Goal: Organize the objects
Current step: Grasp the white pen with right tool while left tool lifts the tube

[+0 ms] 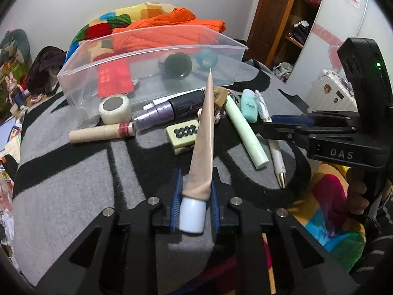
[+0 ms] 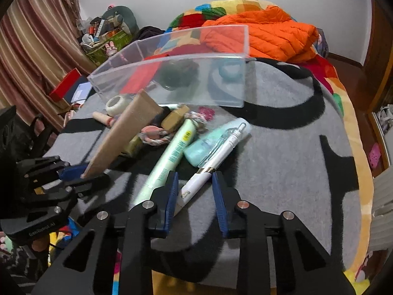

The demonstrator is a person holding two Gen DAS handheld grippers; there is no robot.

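Pinching the beige tube [image 1: 200, 145] near its cap, left tool [image 1: 195, 211] holds it above the bed [image 1: 68, 179]. Right tool [image 2: 194, 196] spread around the white pen [image 2: 196, 184], pads not touching. Risk: pen rolls away or tube slips before the clear bin [image 1: 157, 49].

Beige tube [image 1: 202, 132] with pale blue cap [image 1: 192, 217]; mint-green tube [image 1: 243, 132]; white pen [image 2: 211, 167]; purple-and-black bottle [image 1: 169, 113]; clear plastic bin [image 1: 152, 46] holding a red packet [image 1: 114, 80]; grey blanket [image 1: 66, 172] with black bands; orange quilted jacket [image 2: 265, 34]; blue gripper pads [image 2: 172, 196].
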